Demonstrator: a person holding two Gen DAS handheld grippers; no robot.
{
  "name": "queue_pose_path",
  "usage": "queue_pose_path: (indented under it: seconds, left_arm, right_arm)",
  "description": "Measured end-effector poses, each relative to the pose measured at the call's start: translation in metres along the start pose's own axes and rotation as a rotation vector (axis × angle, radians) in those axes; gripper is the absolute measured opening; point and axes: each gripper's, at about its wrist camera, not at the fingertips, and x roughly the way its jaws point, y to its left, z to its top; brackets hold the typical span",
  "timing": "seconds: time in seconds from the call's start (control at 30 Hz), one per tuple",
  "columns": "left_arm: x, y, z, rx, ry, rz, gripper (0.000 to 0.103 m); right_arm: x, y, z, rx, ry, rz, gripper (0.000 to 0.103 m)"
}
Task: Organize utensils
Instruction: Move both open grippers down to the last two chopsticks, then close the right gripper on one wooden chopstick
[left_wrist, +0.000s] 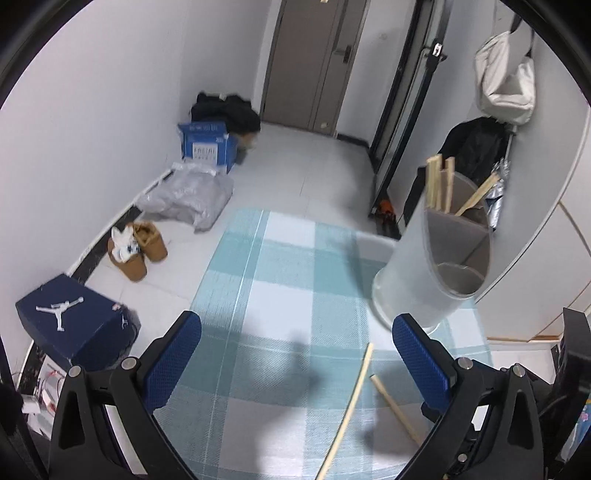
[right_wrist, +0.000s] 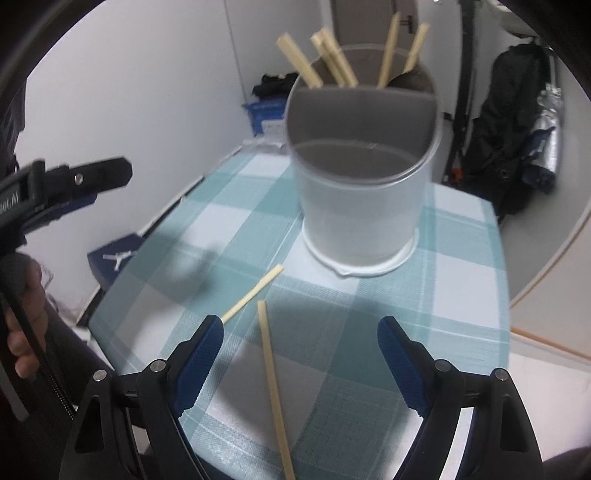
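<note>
A frosted round utensil holder (right_wrist: 360, 206) with divided compartments stands on the checked tablecloth (right_wrist: 461, 295); several wooden chopsticks (right_wrist: 334, 61) stand in its far compartment. It also shows in the left wrist view (left_wrist: 424, 273). Two loose chopsticks lie on the cloth: one (right_wrist: 275, 387) between my right gripper's fingers, one (right_wrist: 253, 293) just left of it. In the left wrist view they are the long one (left_wrist: 349, 410) and the short one (left_wrist: 395, 408). My right gripper (right_wrist: 301, 343) is open above them. My left gripper (left_wrist: 297, 339) is open and empty; it shows at the left of the right wrist view (right_wrist: 92, 177).
The table ends at the left and far edges. On the floor are a navy shoe box (left_wrist: 74, 321), brown boots (left_wrist: 138, 249), a plastic bag (left_wrist: 188, 197) and a blue carton (left_wrist: 207, 146). A black backpack (right_wrist: 517, 122) leans at the right wall.
</note>
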Motion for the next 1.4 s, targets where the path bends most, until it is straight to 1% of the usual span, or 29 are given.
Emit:
queue_pose_path:
  seconds: [0.07, 0.13, 0.2, 0.33, 0.37, 0.43, 0.5, 0.53, 0.6, 0.67, 0.77, 0.87, 1.03, 1.1, 1.2, 1.33, 1.4]
  left_arm:
    - [0.006, 0.005, 0.0, -0.025, 0.028, -0.003, 0.102]
    - [0.01, 0.009, 0.001, -0.045, 0.045, 0.0, 0.102]
    - [0.011, 0.012, 0.002, -0.058, 0.045, 0.003, 0.102]
    - [0.011, 0.017, 0.003, -0.068, 0.042, -0.004, 0.102]
    - [0.012, 0.017, 0.004, -0.067, 0.042, -0.006, 0.102]
    - [0.011, 0.018, 0.003, -0.058, 0.041, 0.006, 0.102]
    - [0.009, 0.018, 0.003, -0.045, 0.03, 0.029, 0.102]
    - [0.007, 0.018, 0.003, -0.041, 0.018, 0.039, 0.102]
    - [0.005, 0.019, 0.004, -0.038, 0.007, 0.038, 0.102]
    - [0.004, 0.018, 0.004, -0.034, 0.003, 0.04, 0.102]
    - [0.006, 0.018, 0.004, -0.023, 0.005, 0.053, 0.102]
    - [0.007, 0.018, 0.003, -0.014, 0.011, 0.062, 0.102]
    - [0.008, 0.019, 0.002, -0.009, 0.019, 0.058, 0.102]
    - [0.01, 0.018, 0.002, -0.009, 0.037, 0.041, 0.101]
    - [0.013, 0.018, 0.0, -0.019, 0.05, 0.04, 0.102]
    - [0.013, 0.014, -0.003, -0.007, 0.031, 0.07, 0.102]
    - [0.014, 0.01, -0.003, 0.001, 0.024, 0.07, 0.102]
  right_arm:
    - [0.01, 0.002, 0.0, -0.014, 0.037, 0.002, 0.083]
    - [0.021, 0.005, 0.0, -0.028, 0.072, 0.007, 0.078]
    - [0.031, 0.008, 0.0, -0.046, 0.105, 0.007, 0.072]
    - [0.044, 0.015, 0.003, -0.084, 0.136, 0.002, 0.061]
    - [0.046, 0.018, 0.003, -0.094, 0.142, 0.005, 0.057]
    - [0.053, 0.023, 0.006, -0.119, 0.155, 0.004, 0.052]
    - [0.058, 0.027, 0.008, -0.138, 0.167, 0.007, 0.037]
    - [0.06, 0.03, 0.009, -0.15, 0.173, 0.006, 0.035]
    - [0.064, 0.035, 0.009, -0.172, 0.184, 0.012, 0.02]
    - [0.067, 0.042, 0.01, -0.216, 0.186, -0.002, 0.017]
    - [0.068, 0.048, 0.01, -0.244, 0.197, 0.012, 0.006]
    - [0.069, 0.049, 0.012, -0.245, 0.208, 0.027, 0.006]
    - [0.064, 0.038, 0.016, -0.176, 0.203, 0.061, 0.006]
    - [0.06, 0.032, 0.017, -0.146, 0.194, 0.07, 0.006]
    - [0.054, 0.025, 0.019, -0.099, 0.178, 0.086, 0.006]
    - [0.042, 0.012, 0.02, -0.027, 0.145, 0.115, 0.006]
    - [0.034, 0.004, 0.021, 0.014, 0.121, 0.126, 0.006]
